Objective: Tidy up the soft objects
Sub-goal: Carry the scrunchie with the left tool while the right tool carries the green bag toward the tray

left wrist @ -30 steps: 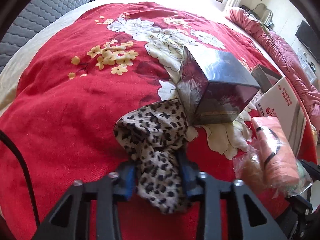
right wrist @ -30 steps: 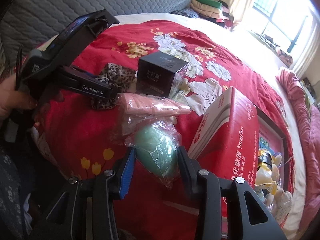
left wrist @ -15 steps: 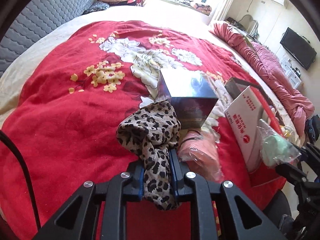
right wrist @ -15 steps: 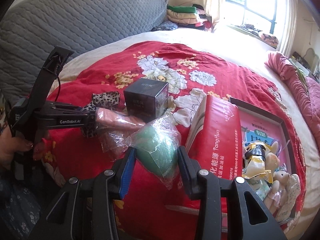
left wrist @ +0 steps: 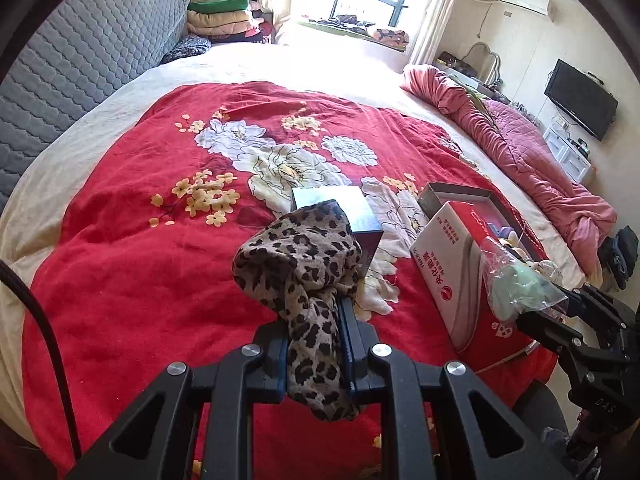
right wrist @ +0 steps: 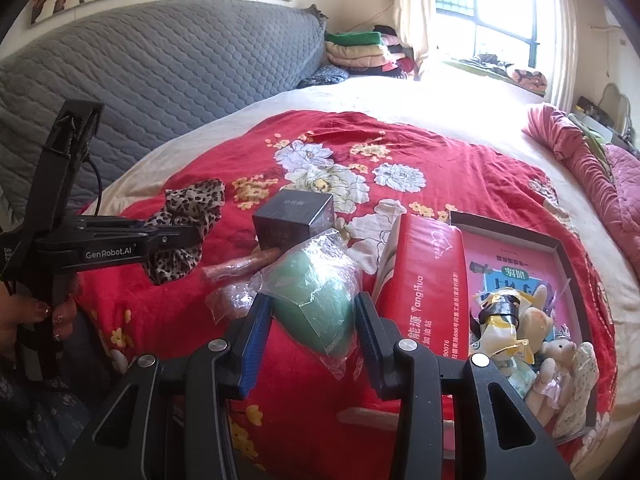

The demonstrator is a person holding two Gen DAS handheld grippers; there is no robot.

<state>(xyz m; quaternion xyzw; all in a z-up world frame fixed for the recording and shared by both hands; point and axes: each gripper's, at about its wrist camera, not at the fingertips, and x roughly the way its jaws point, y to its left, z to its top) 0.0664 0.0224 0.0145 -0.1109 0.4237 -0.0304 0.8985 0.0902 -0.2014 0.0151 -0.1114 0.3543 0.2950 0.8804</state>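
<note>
A wide bed [left wrist: 360,76] fills the room, its cream sheet running far toward the window. A red floral blanket [left wrist: 132,248] lies spread over the near part of the bed, and a rumpled pink quilt [left wrist: 532,164] lies along the right edge. A grey quilted headboard [right wrist: 168,76] stands at the left, with a stack of folded blankets [right wrist: 360,50] at its far end.

On the blanket, a red carton [right wrist: 430,280] stands on edge at the right, with an open shallow box [right wrist: 520,264] just beyond it on the right, holding plush toys [right wrist: 560,364] at its near end. A dark cube-shaped box [right wrist: 294,220] sits near the middle, and a pink item in clear wrap [right wrist: 240,270] lies just in front of it.

The left gripper [left wrist: 316,344] has its jaws pressed tight on a leopard-print scarf [left wrist: 300,264], which is lifted clear of the blanket, bunched above the jaws with one end hanging below. A hand [right wrist: 48,316] grips that tool's handle at the far left of the right wrist view.

The right gripper [right wrist: 314,332] has its jaws pinching a green soft object in a clear plastic bag [right wrist: 316,292], held above the blanket beside the red carton.
</note>
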